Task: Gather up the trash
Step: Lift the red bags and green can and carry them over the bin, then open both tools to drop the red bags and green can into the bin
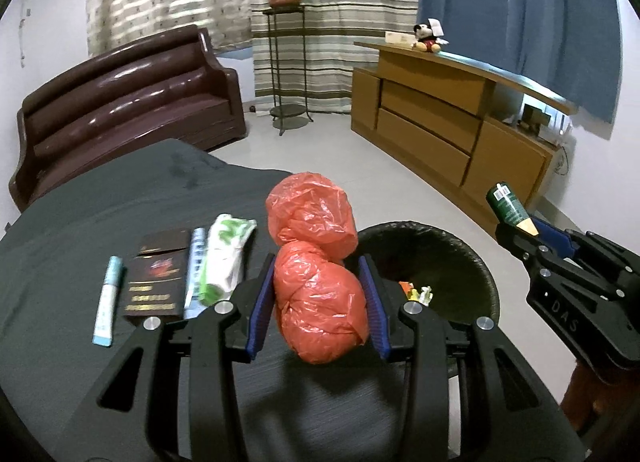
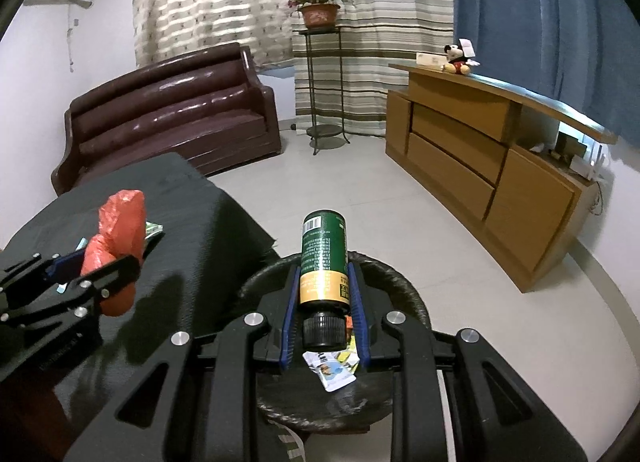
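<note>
My left gripper [image 1: 318, 278] is shut on a crumpled red plastic bag [image 1: 320, 290], held above the dark table's [image 1: 120, 190] right edge; it also shows in the right wrist view [image 2: 116, 238]. My right gripper [image 2: 324, 282] is shut on a green bottle [image 2: 323, 258] with a gold label and black cap, held over the black-lined trash bin [image 2: 404, 290]. The bin [image 1: 476, 262] stands on the floor beside the table and holds wrappers [image 2: 330, 368]. The right gripper and bottle [image 1: 508, 206] appear at the right of the left wrist view.
On the table lie a white tube [image 1: 106, 298], a dark red booklet [image 1: 156, 278], a blue-white packet [image 1: 196, 270] and a green-white wrapper [image 1: 224, 258]. A brown sofa [image 1: 128, 102], a plant stand [image 1: 286, 70] and a wooden cabinet [image 1: 440, 122] stand beyond.
</note>
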A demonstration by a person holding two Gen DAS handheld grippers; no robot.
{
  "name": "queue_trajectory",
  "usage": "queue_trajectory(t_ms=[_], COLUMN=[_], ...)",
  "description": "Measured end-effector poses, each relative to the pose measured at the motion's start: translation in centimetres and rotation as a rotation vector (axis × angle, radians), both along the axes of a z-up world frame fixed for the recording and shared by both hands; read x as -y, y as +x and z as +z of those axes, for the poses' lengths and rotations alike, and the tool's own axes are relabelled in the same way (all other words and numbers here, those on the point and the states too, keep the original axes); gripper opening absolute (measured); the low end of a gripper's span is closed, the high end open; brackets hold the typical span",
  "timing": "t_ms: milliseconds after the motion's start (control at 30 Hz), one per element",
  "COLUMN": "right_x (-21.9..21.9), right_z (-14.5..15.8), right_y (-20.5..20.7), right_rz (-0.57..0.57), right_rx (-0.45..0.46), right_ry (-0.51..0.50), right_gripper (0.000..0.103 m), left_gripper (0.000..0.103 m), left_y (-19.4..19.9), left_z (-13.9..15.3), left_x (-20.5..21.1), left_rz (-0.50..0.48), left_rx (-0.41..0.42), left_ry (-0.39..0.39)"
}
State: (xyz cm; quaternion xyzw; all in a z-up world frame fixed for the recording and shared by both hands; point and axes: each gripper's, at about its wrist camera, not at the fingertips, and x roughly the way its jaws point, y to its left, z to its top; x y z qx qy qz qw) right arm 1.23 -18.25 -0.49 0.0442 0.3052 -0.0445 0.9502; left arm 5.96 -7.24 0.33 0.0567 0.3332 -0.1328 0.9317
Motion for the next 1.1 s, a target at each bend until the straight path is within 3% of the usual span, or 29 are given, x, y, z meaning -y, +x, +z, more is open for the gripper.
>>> queue_trajectory(t_ms=[333,1100], right_x=[1.2,1.3], right_z=[-0.6,-1.4], right_y=[0.1,0.7], right_rz=[-0.024,-0.061], right_rx=[0.003,-0.02], right_ry=[0.013,0.018], right_gripper=[0.024,0.024], left_gripper=[0.04,0.04], left_y=[1.0,2.7], left_z=[-0.8,-1.6], left_x=[2.9,4.6], left_rz=[-0.025,-0.034], left_rx=[-0.015,-0.034], left_ry=[0.021,0.051])
